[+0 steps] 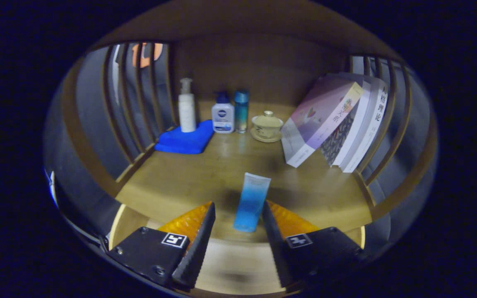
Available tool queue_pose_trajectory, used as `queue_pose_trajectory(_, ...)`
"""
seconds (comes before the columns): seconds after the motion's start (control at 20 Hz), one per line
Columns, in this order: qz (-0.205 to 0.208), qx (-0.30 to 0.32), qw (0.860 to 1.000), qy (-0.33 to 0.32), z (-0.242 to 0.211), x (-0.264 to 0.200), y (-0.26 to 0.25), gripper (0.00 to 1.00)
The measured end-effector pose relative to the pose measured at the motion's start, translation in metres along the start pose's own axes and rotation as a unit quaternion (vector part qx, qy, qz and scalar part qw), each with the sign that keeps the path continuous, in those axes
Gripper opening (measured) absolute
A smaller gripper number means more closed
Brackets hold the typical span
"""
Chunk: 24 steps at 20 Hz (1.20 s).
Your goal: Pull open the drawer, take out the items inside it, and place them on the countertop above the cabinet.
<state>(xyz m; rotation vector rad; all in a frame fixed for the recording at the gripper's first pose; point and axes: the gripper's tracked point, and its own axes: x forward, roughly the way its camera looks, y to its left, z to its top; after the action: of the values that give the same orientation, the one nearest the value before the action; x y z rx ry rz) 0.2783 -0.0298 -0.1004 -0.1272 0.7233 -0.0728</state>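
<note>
While the tool (238, 215) points forward over the wooden counter (172, 182), its two fingers stand spread apart, with a blue-and-white tube (251, 202) between them. Whether either finger touches the tube cannot be told; a gap shows on the left side, and the right finger lies close against the tube's lower edge. The tube seems to lie on the counter near its front edge, lower blue end toward the tool, pale upper end pointing away.

Positions below are given relative to the tube.

- Far beyond it and to the left: a folded blue cloth (185, 140) lies on the counter, with a tall white pump bottle (186, 106) standing upright on its rear part.
- Straight beyond it, near the back panel: a squat white pump bottle with a blue cap (222, 114), and touching or just beside that, a slim teal bottle (241, 110), both upright.
- Beyond it and slightly right: a lidded cup on a saucer (266, 126).
- Beyond it to the right: a row of books (338, 124), tilted and leaning toward the slatted side rail (391, 136).

Below the counter's front edge, between and under the fingers, a pale surface (238, 260) is in view; blur prevents telling what it is.
</note>
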Motion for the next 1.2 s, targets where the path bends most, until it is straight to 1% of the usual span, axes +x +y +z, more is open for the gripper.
queue_pose_trajectory(0.05,0.007,-0.003,1.000,-0.009,-0.004,-0.011,0.004,0.80)
queue_pose_trajectory(0.4,0.054,-0.002,0.995,-0.082,-0.042,-0.096,0.034,0.80)
queue_pose_trajectory(0.6,0.068,0.002,0.989,-0.129,-0.075,-0.134,0.044,0.80)
queue_pose_trajectory(0.75,0.059,0.004,0.986,-0.157,-0.110,-0.150,0.037,0.92)
queue_pose_trajectory(0.8,0.053,0.006,0.985,-0.163,-0.119,-0.153,0.032,0.94)
queue_pose_trajectory(1.0,0.025,0.013,0.983,-0.182,-0.161,-0.156,0.014,0.95)
queue_pose_trajectory(1.2,0.001,0.004,0.982,-0.191,-0.204,-0.153,0.006,0.95)
